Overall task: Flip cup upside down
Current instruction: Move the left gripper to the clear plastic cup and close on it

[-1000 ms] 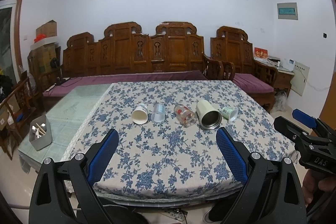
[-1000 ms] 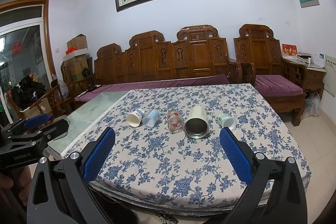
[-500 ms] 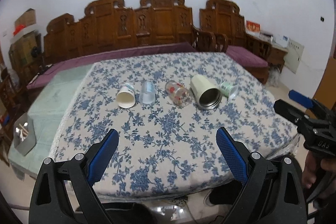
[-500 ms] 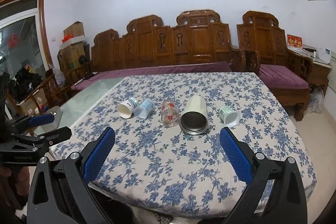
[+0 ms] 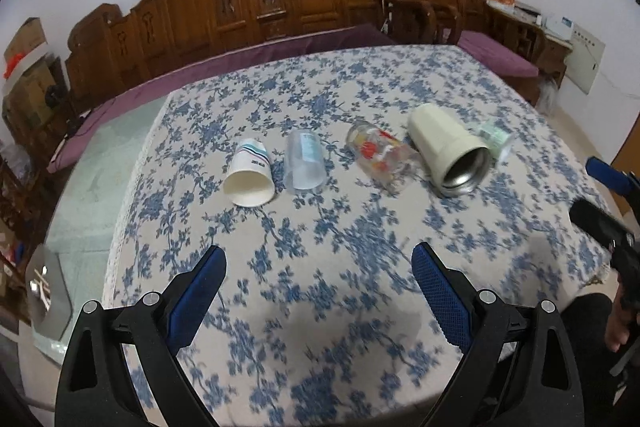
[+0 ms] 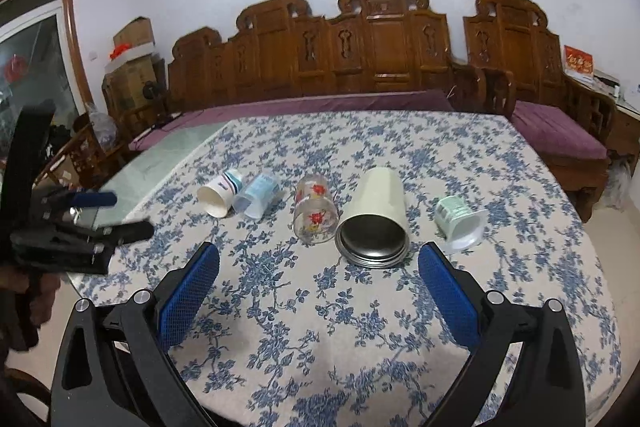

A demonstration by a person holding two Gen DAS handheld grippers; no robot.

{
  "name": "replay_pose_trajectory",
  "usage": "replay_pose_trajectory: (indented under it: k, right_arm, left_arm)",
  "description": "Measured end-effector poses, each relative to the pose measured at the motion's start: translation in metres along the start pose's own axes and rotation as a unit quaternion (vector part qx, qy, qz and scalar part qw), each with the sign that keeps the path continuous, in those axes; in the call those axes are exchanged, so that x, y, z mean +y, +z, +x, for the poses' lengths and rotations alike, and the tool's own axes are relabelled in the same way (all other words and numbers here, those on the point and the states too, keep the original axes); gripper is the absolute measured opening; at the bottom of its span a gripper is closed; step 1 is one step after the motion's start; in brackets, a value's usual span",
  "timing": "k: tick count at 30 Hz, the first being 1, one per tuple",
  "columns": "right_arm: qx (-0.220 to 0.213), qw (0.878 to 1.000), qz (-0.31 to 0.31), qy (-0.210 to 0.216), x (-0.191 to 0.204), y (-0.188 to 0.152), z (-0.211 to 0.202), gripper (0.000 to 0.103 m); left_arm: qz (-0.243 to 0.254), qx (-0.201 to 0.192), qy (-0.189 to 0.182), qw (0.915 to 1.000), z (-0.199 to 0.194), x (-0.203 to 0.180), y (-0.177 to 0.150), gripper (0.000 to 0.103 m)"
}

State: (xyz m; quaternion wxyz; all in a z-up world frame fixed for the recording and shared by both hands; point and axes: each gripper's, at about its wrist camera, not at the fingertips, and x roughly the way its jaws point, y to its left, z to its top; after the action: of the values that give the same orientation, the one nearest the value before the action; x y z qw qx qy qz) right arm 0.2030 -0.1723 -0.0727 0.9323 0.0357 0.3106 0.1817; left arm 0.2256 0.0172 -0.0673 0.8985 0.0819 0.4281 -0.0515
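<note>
Several cups lie on their sides in a row on the blue-flowered tablecloth (image 5: 320,267): a white paper cup (image 5: 250,179) (image 6: 218,195), a clear plastic cup (image 5: 304,163) (image 6: 258,195), a glass with red flowers (image 5: 378,155) (image 6: 314,213), a cream steel-lined tumbler (image 5: 448,147) (image 6: 376,219) and a small green-and-white cup (image 5: 496,139) (image 6: 460,217). My left gripper (image 5: 318,267) is open and empty above the near table. My right gripper (image 6: 318,263) is open and empty, just short of the tumbler's mouth.
Carved wooden benches (image 6: 360,67) with purple cushions stand behind the table. A bare green glass strip (image 5: 92,195) runs along the table's left side. The right gripper shows at the right edge of the left wrist view (image 5: 608,203).
Both grippers have moved forward and tilted down toward the table; the cups look larger and nearer. The cups have not moved.
</note>
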Motion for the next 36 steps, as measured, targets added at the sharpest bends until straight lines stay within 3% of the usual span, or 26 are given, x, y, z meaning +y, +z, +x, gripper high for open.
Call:
replay_pose_trajectory:
  k: [11,18,21,31,34,36]
  right_arm:
    - [0.063,0.997,-0.017,0.046,0.013,0.008,0.071,0.1]
    - [0.077,0.996,-0.019,0.052,0.016,0.005,0.086,0.1]
    - [0.083,0.995,-0.017,0.05,0.013,0.001,0.089,0.1]
    - [0.095,0.995,-0.005,0.035,-0.003,-0.014,0.087,0.1]
    - [0.098,0.995,-0.003,0.032,-0.006,-0.017,0.086,0.1]
    - [0.098,0.995,-0.002,0.026,-0.008,-0.018,0.084,0.1]
  left_arm:
    - [-0.017,0.046,-0.039,0.998,0.087,0.028,0.063,0.09]
    - [-0.037,0.082,-0.058,0.9942,0.152,0.03,0.091,0.074]
    - [-0.053,0.098,-0.054,0.9923,0.174,0.034,0.097,0.069]
    - [-0.051,0.134,-0.029,0.9892,0.228,0.031,0.102,0.065]
    - [-0.052,0.143,-0.021,0.9881,0.238,0.03,0.097,0.053]
    - [-0.053,0.135,-0.019,0.9892,0.235,0.029,0.093,0.053]
